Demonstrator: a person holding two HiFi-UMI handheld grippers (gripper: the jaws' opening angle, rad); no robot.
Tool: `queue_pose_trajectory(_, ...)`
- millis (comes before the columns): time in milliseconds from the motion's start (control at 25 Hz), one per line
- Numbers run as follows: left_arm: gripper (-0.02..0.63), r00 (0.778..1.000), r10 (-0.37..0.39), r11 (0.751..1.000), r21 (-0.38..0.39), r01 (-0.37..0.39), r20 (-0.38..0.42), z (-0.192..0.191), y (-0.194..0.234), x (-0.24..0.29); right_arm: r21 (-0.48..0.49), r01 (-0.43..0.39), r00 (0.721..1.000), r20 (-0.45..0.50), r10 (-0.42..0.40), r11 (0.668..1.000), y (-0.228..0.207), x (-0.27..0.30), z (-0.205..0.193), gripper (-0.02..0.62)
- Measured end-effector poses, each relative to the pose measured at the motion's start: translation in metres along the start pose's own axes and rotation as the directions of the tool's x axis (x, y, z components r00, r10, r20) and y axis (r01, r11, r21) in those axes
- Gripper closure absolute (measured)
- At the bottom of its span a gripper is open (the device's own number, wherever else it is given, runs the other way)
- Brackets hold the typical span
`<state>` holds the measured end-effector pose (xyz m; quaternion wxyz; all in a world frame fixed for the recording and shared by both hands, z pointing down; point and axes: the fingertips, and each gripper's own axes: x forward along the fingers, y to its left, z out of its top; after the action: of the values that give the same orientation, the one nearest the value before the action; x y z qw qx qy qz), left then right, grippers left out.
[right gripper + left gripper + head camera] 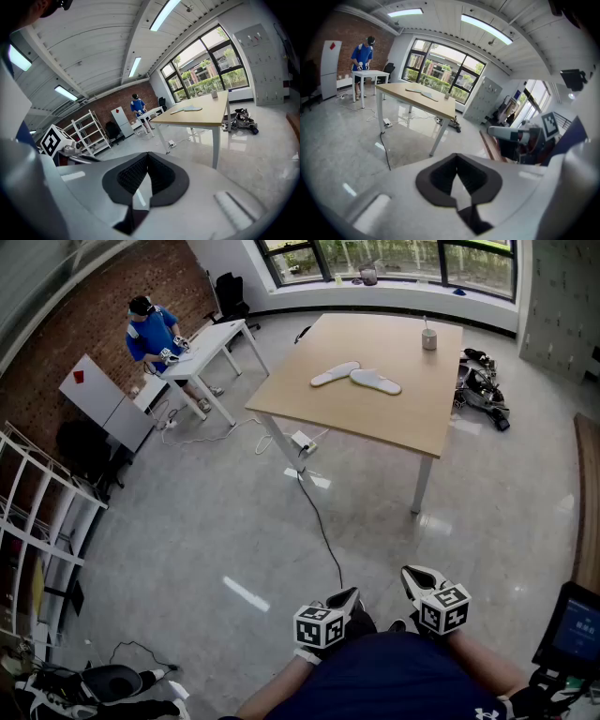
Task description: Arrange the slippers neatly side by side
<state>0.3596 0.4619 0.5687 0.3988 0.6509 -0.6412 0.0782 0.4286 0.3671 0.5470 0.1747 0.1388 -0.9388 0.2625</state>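
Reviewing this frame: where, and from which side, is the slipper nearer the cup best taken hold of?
The slipper lies flat on the table, its inner end almost meeting the other slipper. So probably pinch its outer end, on the side of the cup, coming in low from the table's near edge, where there is free room. Toe or heel is too small to tell.

Two slippers (335,374) (376,382), one cup (429,338), two tables (375,423) (210,341), two hand-held grippers (347,596) (418,576).
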Motion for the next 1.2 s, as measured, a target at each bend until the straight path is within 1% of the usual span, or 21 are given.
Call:
queue_pose_trajectory(160,0.601,1.0,-0.004,1.0,-0.011,0.004,-0.001,0.005,0.01,0.014,-0.007,-0.001,1.0,-0.013,0.001,1.0,-0.01,0.014,0.004,0.584)
queue_pose_trajectory(320,0.601,1.0,-0.023,1.0,-0.021,0.023,0.011,0.02,0.025,0.033,-0.013,0.025,1.0,-0.009,-0.026,1.0,-0.027,0.031,0.016,0.584)
queue_pose_trajectory(520,0.601,0.998,-0.05,0.999,-0.016,0.051,0.041,0.062,0.051,0.046,-0.02,0.074,0.997,0.004,-0.074,0.997,-0.039,0.059,0.046,0.584)
queue_pose_trajectory(680,0.601,0.996,-0.077,0.997,-0.016,0.077,0.042,0.093,0.075,0.055,-0.011,0.109,0.994,0.008,-0.109,0.994,-0.044,0.086,0.07,0.584)
queue_pose_trajectory(800,0.601,0.995,-0.096,0.995,-0.021,0.097,0.038,0.113,0.097,0.061,-0.004,0.129,0.992,0.002,-0.129,0.992,-0.045,0.111,0.084,0.584)
queue_pose_trajectory(960,0.601,0.994,-0.103,0.993,-0.051,0.105,0.04,0.135,0.133,0.065,-0.01,0.14,0.99,-0.02,-0.14,0.99,-0.044,0.149,0.099,0.584)
queue_pose_trajectory(1200,0.601,0.993,-0.096,0.987,-0.126,0.104,0.066,0.155,0.195,0.066,-0.071,0.142,0.986,-0.082,-0.148,0.987,-0.033,0.21,0.111,0.584)
